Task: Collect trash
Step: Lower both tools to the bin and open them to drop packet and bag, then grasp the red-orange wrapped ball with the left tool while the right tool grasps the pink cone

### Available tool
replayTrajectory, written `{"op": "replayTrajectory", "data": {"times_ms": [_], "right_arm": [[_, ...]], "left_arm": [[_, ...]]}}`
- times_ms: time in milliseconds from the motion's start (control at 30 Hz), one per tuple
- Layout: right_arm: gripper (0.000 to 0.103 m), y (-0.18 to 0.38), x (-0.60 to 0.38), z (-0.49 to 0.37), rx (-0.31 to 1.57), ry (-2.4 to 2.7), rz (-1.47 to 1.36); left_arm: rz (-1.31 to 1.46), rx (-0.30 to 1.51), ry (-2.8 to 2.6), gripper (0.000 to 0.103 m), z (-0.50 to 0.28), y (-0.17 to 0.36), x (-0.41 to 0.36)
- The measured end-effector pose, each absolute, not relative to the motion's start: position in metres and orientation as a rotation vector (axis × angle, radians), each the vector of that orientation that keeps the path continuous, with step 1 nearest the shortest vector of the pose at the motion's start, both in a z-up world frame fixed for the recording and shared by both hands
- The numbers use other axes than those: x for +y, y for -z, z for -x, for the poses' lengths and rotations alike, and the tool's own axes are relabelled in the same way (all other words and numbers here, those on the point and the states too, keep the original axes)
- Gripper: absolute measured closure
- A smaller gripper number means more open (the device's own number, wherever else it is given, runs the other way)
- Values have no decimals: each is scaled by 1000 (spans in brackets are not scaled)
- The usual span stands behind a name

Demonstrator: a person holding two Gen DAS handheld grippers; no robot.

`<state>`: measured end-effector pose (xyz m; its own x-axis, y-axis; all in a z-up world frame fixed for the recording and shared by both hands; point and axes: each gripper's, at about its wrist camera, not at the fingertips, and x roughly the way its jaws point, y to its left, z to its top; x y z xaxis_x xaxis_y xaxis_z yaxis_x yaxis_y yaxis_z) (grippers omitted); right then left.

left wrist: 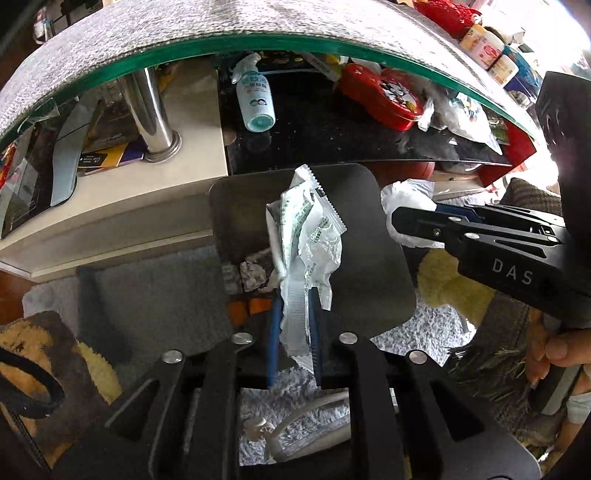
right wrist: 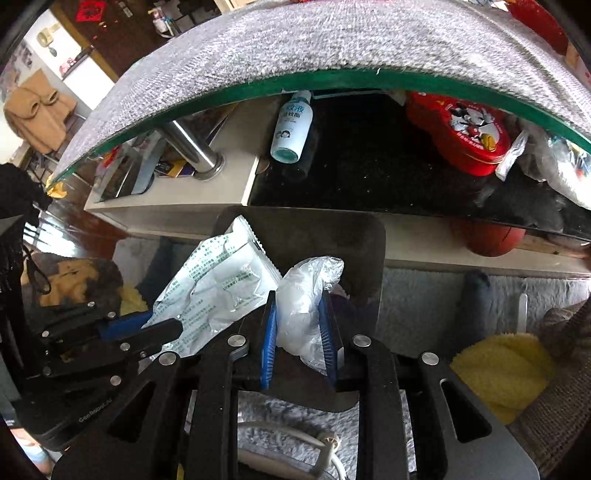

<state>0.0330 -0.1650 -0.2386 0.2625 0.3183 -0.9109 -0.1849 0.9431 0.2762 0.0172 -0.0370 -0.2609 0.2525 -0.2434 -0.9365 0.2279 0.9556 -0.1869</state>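
My left gripper [left wrist: 294,299] points down with its blue pads shut on a crumpled white wrapper with green print [left wrist: 310,229]. The wrapper hangs over the open mouth of a dark bin [left wrist: 369,258], which holds some crumpled scraps at its bottom. In the right wrist view, my right gripper [right wrist: 298,299] is shut on a scrunched white plastic bag [right wrist: 306,280] over the same bin [right wrist: 351,236]. The two grippers sit side by side: the right gripper [left wrist: 397,216] reaches in from the right with its bag [left wrist: 406,192], and the left gripper [right wrist: 164,323] sits at the left with the wrapper [right wrist: 221,273].
A glass-topped table under a grey cloth [left wrist: 221,22] rises just behind the bin, on a chrome leg [left wrist: 151,110]. Its lower shelf holds a spray bottle [left wrist: 255,96] and a red tin [left wrist: 384,92]. A shaggy rug [left wrist: 288,406], yellow plush [right wrist: 506,369] and a hand [left wrist: 554,350] are nearby.
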Motion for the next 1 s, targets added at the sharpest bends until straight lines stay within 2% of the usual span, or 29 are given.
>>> {"op": "replayTrajectory", "data": {"times_ms": [33,100,133,200,233,267,300,333,467,633,767,1000], "right_arm": [[76,239,-165,-35,1263,-338,-120],[61,240,-167,-37,1267,-331,-120],[56,239,-168,-39,1265,-327,-122],[53,236,-170,-41,1260,-315,-120],[51,234,-173,-42,1257,-310,-123],[43,231,-175,-44,1251,-304,-124],[34,227,-178,-45,1243,-295,-124],[29,224,-180,-47,1234,-285,-122],[13,195,-194,-59,1181,-236,-111],[11,147,-214,-79,1080,-206,-120],[11,119,-222,-98,1024,-191,-123],[9,92,-220,-137,980,-186,-114]], "left_arm": [[17,1277,319,79,-18,261,-36],[23,1278,318,71,-21,260,-35],[26,1279,317,68,-22,259,-34],[32,1280,312,63,-23,257,-32],[33,1279,306,58,-24,255,-31],[33,1274,302,54,-26,252,-30],[28,1263,295,43,-27,248,-28],[19,1252,284,36,-29,244,-27],[-3,1215,238,25,-38,220,-17],[6,1104,229,15,-55,165,-9],[19,1036,214,13,-75,128,-5],[2,1001,184,13,-114,95,-1]]}}
